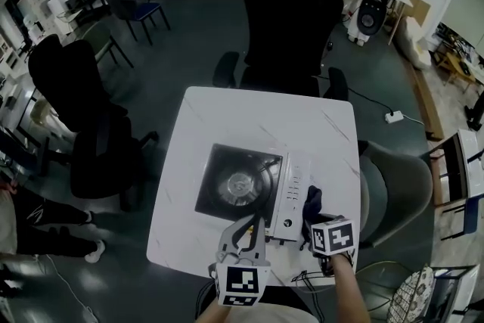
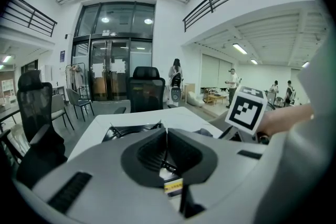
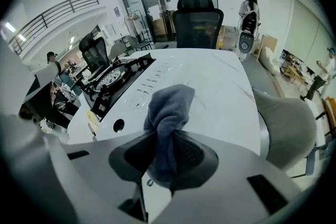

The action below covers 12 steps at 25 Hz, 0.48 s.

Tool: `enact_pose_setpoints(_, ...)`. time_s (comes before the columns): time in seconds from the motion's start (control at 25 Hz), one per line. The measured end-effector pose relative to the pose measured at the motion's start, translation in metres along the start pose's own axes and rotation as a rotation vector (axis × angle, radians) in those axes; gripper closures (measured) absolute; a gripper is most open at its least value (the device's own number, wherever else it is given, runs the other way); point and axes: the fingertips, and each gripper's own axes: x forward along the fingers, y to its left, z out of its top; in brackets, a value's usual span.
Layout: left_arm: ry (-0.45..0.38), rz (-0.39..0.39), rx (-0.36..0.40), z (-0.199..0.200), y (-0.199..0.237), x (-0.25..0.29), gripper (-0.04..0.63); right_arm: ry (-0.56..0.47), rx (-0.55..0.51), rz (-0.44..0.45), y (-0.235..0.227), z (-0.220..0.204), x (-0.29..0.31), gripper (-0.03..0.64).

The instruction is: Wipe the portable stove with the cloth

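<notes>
Right gripper clamps cloth, seemingly masking part of stove.

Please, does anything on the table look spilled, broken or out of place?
Nothing stands out. The portable stove sits flat on the white table, no spill shows, and the cloth is bunched in the right gripper.

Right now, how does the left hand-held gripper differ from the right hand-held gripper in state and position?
The left hand-held gripper is shut and empty; the right hand-held gripper is shut on the grey cloth. The left hand-held gripper points at the portable stove from its near edge; the right hand-held gripper is by its white control end. Both are at the table's near side.
</notes>
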Motion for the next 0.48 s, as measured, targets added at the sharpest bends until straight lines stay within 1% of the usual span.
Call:
enact_pose_setpoints(0.16,0.002,0.011,-0.011,-0.006,-0.005,-0.007,0.574,0.001,-0.004,0.012,0.009,-0.018,-0.007,0.517)
enact_pose_setpoints(0.32,-0.001,0.010,-0.013,-0.009,-0.007,-0.013,0.574,0.000,-0.006,-0.002,0.019,-0.035,-0.013,0.517)
enact_pose_setpoints(0.48,-0.007,0.003,-0.011,-0.012,-0.007,-0.017,0.574,0.005,0.019,-0.013,0.026,-0.052,-0.017,0.517)
